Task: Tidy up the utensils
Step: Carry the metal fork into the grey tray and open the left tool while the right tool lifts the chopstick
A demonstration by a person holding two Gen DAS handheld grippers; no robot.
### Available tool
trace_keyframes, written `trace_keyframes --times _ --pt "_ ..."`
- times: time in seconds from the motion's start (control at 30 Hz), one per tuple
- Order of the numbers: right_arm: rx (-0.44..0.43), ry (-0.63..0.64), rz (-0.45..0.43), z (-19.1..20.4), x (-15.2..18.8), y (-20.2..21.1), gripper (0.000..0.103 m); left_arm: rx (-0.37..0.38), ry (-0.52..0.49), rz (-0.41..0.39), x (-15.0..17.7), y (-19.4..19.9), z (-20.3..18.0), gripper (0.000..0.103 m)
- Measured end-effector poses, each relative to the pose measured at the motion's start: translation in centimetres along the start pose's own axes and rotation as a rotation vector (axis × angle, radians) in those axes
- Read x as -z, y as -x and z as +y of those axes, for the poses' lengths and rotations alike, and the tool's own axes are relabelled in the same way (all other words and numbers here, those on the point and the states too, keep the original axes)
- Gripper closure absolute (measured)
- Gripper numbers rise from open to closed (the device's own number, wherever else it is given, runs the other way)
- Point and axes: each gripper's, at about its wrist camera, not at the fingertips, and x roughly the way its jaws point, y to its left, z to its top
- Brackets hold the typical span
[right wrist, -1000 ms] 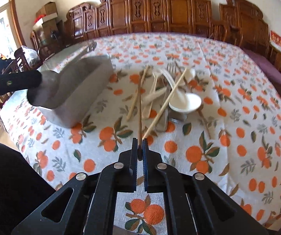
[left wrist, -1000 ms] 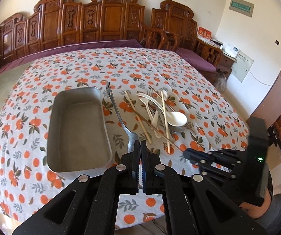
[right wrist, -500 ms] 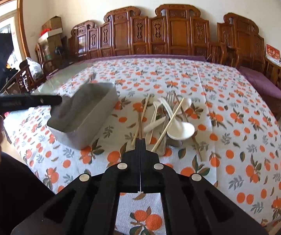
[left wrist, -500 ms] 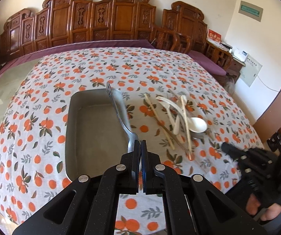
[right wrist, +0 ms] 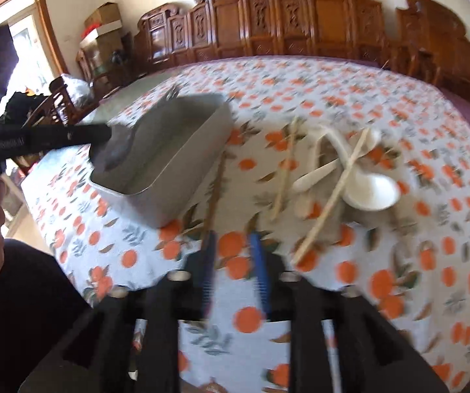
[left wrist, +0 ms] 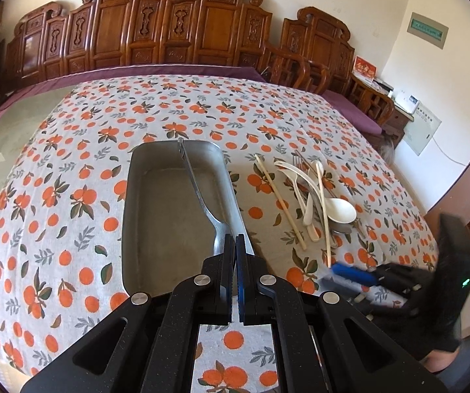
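Utensils lie in two places: a metal spoon [left wrist: 217, 229] clamped by its bowl in the left gripper [left wrist: 234, 245], handle slanting over the metal tray [left wrist: 130, 196] near the tabletop's front edge, and a loose pile [left wrist: 313, 196] just right of the tray — pale plastic spoons, chopsticks, a fork. The right gripper [right wrist: 233, 245] hangs before that pile, its jaws opening with nothing between them. Steel looks stiff and slick, likely to pivot; the plastic pieces are light and tangled — better taken mid-handle.
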Motion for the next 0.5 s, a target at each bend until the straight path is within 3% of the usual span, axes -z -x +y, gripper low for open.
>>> trace_keyframes --times 0.2,0.33,0.5 --pt "0.020 0.064 0.084 2.0 0.2 -3.2 0.073 0.006 -0.005 0.000 -0.2 0.1 -0.1 0.102" --pt "0.090 0.121 0.095 2.7 0.3 -3.6 0.096 -0.002 -0.017 0.018 -0.3 -0.5 0.2 0.102" --pt "0.111 0.097 0.083 1.7 0.1 -2.3 0.097 -0.009 -0.021 0.070 -0.2 -2.2 1.2 0.102"
